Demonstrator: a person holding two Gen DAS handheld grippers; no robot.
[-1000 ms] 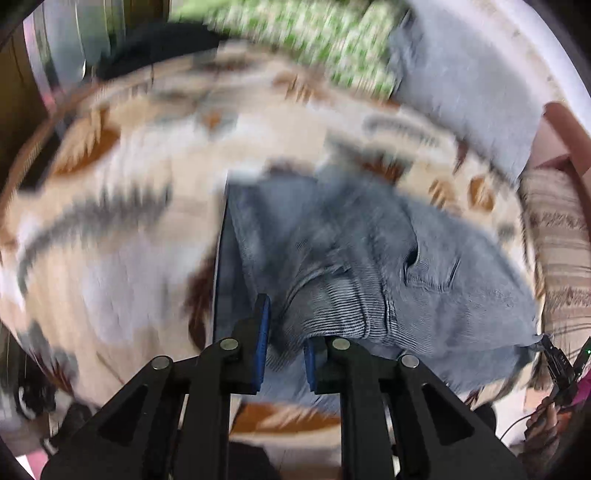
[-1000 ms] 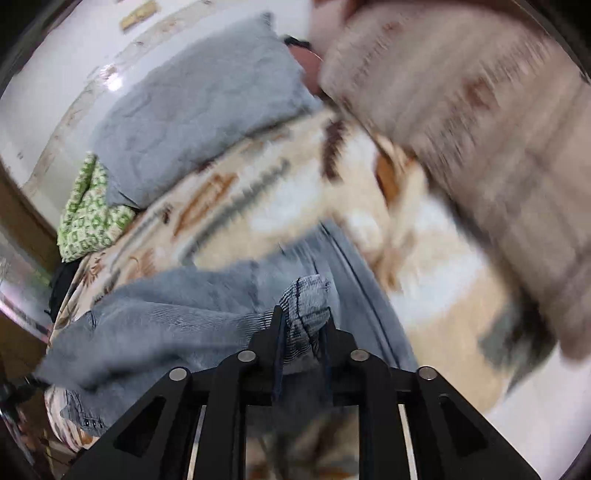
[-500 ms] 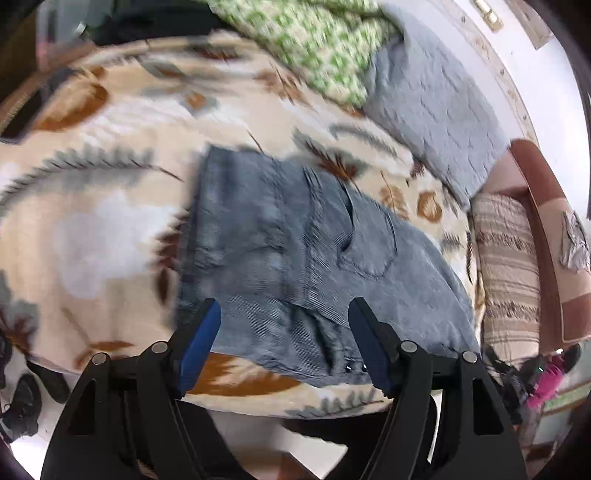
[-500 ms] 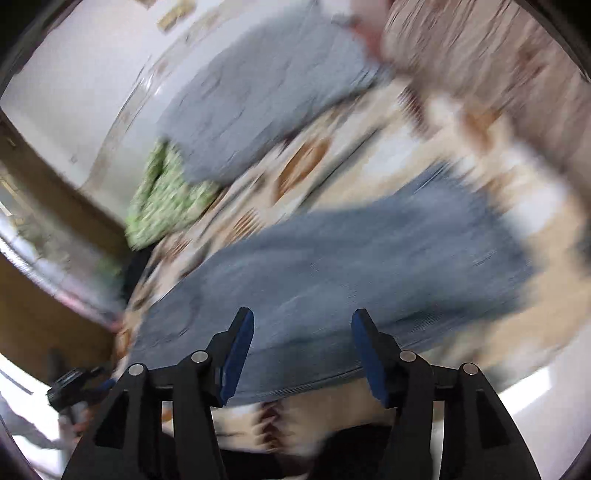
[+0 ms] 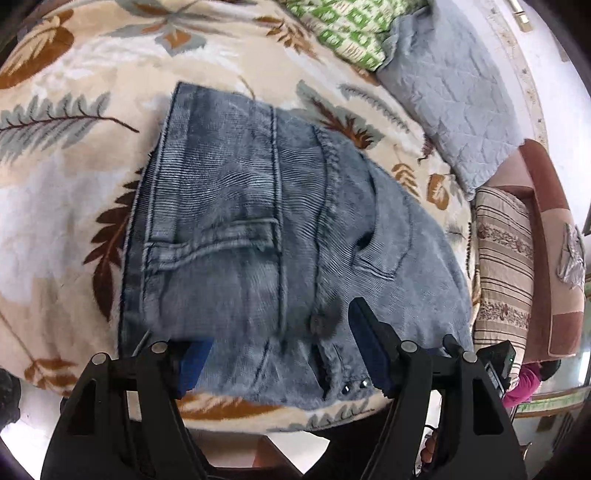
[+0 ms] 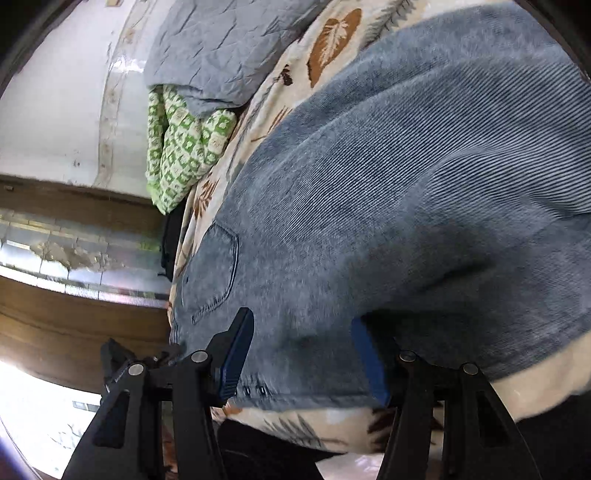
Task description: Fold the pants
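The grey-blue denim pants (image 5: 266,236) lie folded in a compact pile on the leaf-patterned blanket (image 5: 66,177), a back pocket facing up. They fill the right wrist view (image 6: 388,221) too. My left gripper (image 5: 280,350) is open and empty, its blue-padded fingers spread over the pile's near edge. My right gripper (image 6: 306,354) is open and empty, its fingers spread over the near edge by the rivets. Neither holds fabric.
A grey quilted pillow (image 5: 454,92) and a green-and-white patterned cloth (image 5: 351,29) lie at the far side of the bed. A striped cushion (image 5: 506,266) and a brown sofa arm (image 5: 557,258) stand at the right. The bed's near edge runs below the grippers.
Both grippers were shut on the pants a second ago. They have let go, opened wide and pulled back; the pants now rest on the blanket.
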